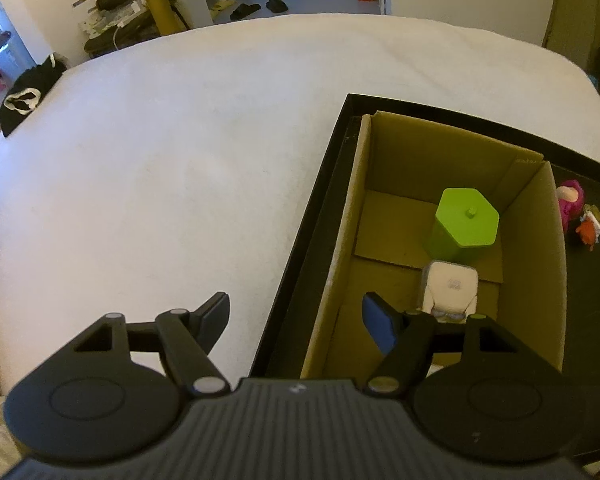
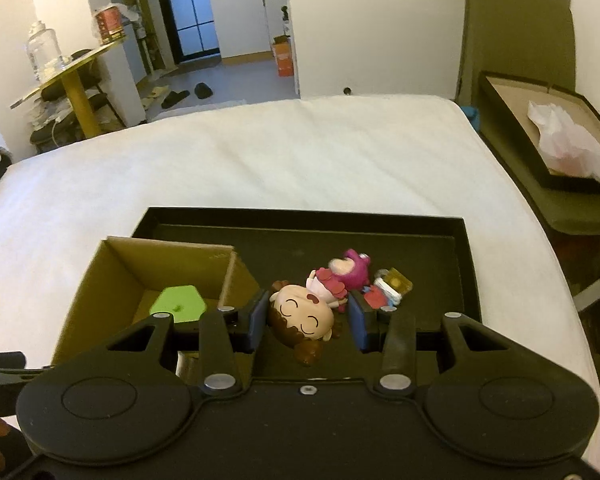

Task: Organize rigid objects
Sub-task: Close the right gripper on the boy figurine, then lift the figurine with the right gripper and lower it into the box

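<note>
The right gripper spreads wide around the doll, apparently about to pinch or just letting go. The doll lies in the tray beside the box. The left gripper waits wide, empty, over the box rim.

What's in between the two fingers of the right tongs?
In the right wrist view, a smiling brown-haired doll figure lies in the black tray between the open fingers of the right tongs, close against the left finger.
</note>
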The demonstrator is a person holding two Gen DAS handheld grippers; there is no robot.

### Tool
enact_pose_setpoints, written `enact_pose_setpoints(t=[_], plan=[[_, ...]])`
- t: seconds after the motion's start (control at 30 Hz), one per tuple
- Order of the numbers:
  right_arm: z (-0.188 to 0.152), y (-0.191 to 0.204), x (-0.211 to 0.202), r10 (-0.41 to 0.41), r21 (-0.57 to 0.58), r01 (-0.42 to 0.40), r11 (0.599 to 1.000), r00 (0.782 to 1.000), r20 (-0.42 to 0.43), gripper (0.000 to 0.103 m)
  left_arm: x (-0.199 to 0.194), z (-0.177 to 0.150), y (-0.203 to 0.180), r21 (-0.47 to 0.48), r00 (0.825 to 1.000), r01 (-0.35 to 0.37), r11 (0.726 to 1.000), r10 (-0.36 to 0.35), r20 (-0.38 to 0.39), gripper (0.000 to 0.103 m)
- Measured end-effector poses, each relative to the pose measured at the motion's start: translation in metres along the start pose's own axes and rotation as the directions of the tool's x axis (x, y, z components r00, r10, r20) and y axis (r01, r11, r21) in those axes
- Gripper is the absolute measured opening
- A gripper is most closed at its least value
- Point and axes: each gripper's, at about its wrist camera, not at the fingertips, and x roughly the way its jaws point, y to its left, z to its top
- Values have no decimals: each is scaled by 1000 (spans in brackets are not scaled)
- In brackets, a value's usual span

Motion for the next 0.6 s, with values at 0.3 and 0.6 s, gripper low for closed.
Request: enact_pose_setpoints(t=[0.3,0.6], plan=[[5,24,-4,15,-41,-15,999,1000,14,41,3,-4,10,-13,998,61,998,-61,19,71],[6,46,0,38,-68,-37,997,999,8,41,7,-14,10,6,989,146,989,-146,25,62]])
